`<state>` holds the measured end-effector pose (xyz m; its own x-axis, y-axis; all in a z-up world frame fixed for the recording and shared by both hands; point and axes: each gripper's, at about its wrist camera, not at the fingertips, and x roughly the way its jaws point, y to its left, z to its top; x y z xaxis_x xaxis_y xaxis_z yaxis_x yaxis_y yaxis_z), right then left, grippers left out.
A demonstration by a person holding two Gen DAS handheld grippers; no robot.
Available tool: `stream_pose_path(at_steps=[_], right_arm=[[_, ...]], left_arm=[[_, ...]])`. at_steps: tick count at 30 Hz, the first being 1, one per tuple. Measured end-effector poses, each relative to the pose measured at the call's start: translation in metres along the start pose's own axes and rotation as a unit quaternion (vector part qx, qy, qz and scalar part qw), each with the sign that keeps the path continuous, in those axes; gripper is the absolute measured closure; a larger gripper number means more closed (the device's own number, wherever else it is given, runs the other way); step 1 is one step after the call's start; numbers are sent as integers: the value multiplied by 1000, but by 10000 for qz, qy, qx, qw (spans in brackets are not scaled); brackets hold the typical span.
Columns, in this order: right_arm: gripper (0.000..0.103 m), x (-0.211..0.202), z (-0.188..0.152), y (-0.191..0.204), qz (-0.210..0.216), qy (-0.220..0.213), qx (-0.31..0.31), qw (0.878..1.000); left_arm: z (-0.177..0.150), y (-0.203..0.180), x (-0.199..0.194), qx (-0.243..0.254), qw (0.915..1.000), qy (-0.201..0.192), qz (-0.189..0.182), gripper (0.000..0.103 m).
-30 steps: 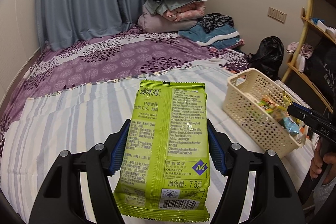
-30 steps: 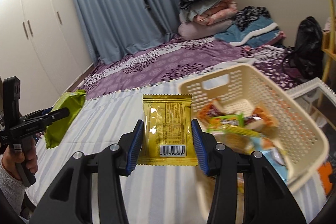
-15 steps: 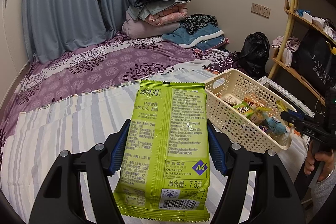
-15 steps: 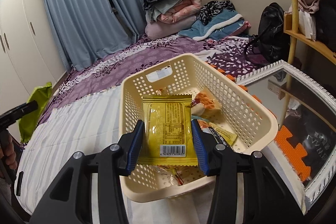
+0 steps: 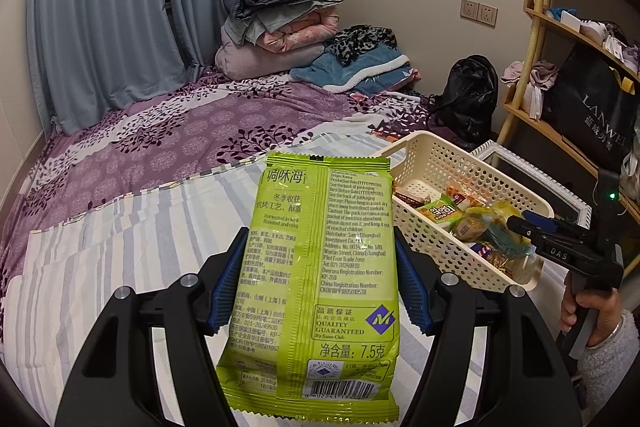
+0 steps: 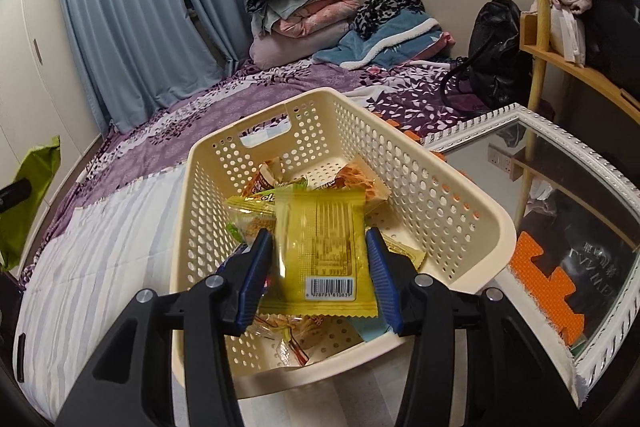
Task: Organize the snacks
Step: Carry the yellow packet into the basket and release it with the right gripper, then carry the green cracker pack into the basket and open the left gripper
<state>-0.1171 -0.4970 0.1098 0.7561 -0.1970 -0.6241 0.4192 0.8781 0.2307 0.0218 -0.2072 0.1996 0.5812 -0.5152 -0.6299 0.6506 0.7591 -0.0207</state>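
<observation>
A cream perforated basket (image 6: pixel 472 195) with several snack packets stands on the striped bed sheet. My right gripper (image 6: pixel 318 233) hangs over it and its jaws are opening. The yellow snack packet (image 6: pixel 320 259) is between them, blurred and tilting down, and the blue pads no longer seem to press it. My left gripper (image 5: pixel 318 239) is shut on a tall green seaweed packet (image 5: pixel 316 287), held upright to the left of the basket (image 5: pixel 432 163). In the left wrist view the right gripper (image 5: pixel 516 223) reaches over the basket's near end. The green packet (image 6: pixel 32 195) shows at the right wrist view's far left.
A white-framed mirror (image 6: pixel 540 187) lies right of the basket, with orange foam mat pieces (image 6: pixel 548 291) beside it. A wooden shelf unit (image 5: pixel 532 67) and a black bag (image 5: pixel 468 99) stand at the right. Folded bedding (image 5: pixel 280 27) is piled at the bed's far end.
The right gripper swung from the sheet to above the basket and dipped. Its yellow packet, once sharp in a firm grip, is blurred and loose. The left gripper carried the green packet nearer the basket.
</observation>
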Motion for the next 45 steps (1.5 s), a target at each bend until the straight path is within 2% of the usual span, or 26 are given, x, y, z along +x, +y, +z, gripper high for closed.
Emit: stream_pose_path(at_steps=[4,8,12,14,15,19,22,25,31,33,45], right_arm=[[45,-4,0,-2,-38,-96,46,9999],[45,-14,-2,-3,-162,-280,19,9995],[45,-21,-1,-5,-113,-404,108,9991],[40,-25,-2,-5,-120,-461,107,9988],[34,-27,-3,-6,-146,-491,102,9986],[30,-30,-7,-4,-207,-564,34,9982],[17,-32,-11,-5,-191,-583,86,9981],[11,-36,-13,-8,-250,-652,137,9975],[10,-39,-16,-15,-213,-627,258,9975],[5,-38,-17,-18,-222,-610,296,9974],[5,-40,-21,-24,-133,-614,361,9974]], left_arm=[[1,-8,4,66,10000,29,-50,34],[4,-13,10,86,9999,64,-86,34],[10,-23,16,152,9998,62,-148,34],[14,-31,19,241,9995,44,-192,34],[18,-36,21,292,9993,36,-220,34],[27,-53,29,406,9986,-14,-331,34],[35,-65,40,444,9978,-1,-485,34],[43,-80,55,536,9967,58,-614,34],[58,-111,84,756,9940,110,-782,34],[62,-120,92,814,9932,121,-819,34],[73,-151,144,960,9912,330,-850,34]])
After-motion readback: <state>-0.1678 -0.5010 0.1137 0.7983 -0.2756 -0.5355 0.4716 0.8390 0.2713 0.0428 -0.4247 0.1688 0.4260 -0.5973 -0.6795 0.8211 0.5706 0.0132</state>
